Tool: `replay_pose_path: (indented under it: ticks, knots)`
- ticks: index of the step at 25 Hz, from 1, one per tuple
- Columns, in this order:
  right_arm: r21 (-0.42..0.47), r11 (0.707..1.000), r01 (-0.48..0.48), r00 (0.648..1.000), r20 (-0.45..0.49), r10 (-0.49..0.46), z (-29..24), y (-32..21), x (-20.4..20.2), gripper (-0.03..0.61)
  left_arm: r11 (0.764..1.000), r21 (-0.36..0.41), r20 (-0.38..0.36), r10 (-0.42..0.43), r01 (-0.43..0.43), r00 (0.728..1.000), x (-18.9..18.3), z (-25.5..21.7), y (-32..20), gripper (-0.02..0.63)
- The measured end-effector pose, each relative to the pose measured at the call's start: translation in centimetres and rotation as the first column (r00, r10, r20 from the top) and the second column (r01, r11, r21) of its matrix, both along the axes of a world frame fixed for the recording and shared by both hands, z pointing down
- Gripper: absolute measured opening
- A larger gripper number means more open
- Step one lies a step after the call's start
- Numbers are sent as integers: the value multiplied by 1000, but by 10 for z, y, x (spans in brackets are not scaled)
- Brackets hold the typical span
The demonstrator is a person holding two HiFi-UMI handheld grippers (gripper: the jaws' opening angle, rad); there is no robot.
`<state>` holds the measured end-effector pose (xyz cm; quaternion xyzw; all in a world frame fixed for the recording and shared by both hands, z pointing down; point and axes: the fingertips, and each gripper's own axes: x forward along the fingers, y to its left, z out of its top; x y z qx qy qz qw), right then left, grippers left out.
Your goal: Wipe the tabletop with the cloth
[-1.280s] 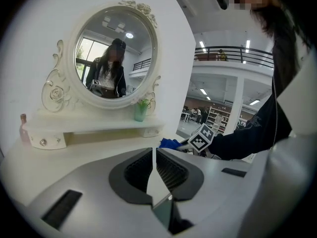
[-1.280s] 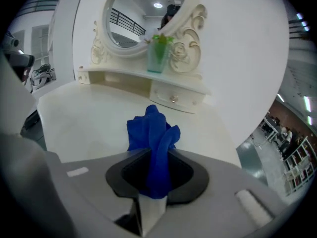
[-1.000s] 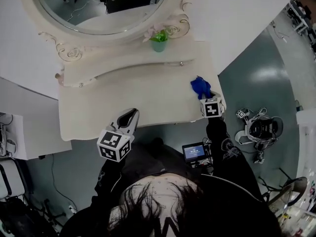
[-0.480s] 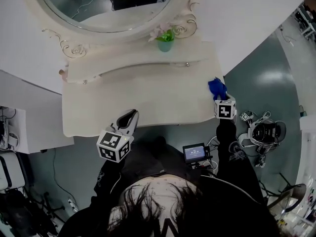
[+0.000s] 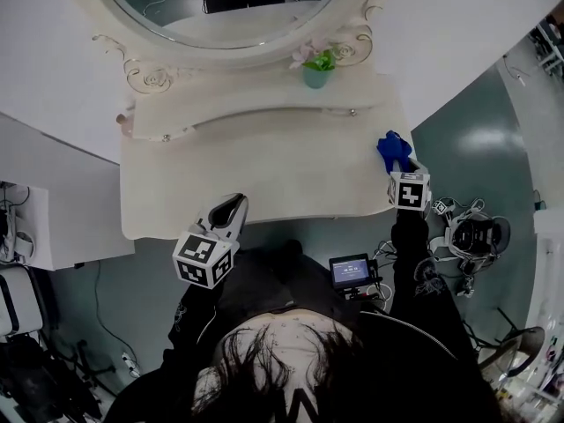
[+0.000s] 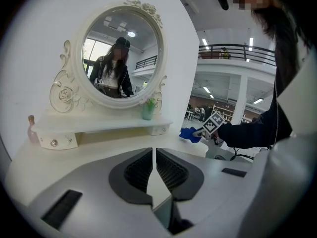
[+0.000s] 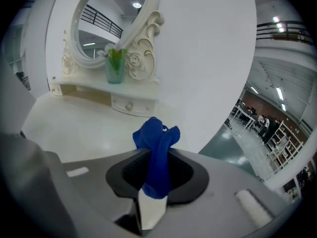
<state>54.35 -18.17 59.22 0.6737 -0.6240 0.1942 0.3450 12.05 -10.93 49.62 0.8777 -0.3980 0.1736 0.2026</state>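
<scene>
Right gripper view shows our right hand-held gripper (image 7: 156,158) pinching the bunched blue cloth (image 7: 154,133) near the edge of the surface (image 7: 74,128), where it could slip off.

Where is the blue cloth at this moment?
In the head view the blue cloth is at the right edge of the tabletop, pinched between the jaws of the right hand-held gripper.

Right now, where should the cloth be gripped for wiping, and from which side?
At its bunched middle, from the right edge of the tabletop, as the right claw grips it. The cloth is crumpled, so a wad pokes out beyond the claw, probably enough to wipe with.
</scene>
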Motion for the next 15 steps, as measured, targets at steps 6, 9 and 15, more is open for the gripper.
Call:
replay_pose_path:
  ticks: [6, 9, 15]
  knots:
    - [59, 991, 120, 990, 64, -123, -37, -10, -113, 86, 999, 11, -18, -38, 38, 999, -65, -7, 4, 3]
    - [89, 983, 161, 979, 112, -171, -46, -14, -180, 86, 998, 20, -17, -65, 66, 998, -108, -10, 6, 3]
    - [122, 957, 262, 936, 210, -283, -52, -12, -325, 86, 991, 33, -27, -131, 132, 991, -193, -13, 17, 3]
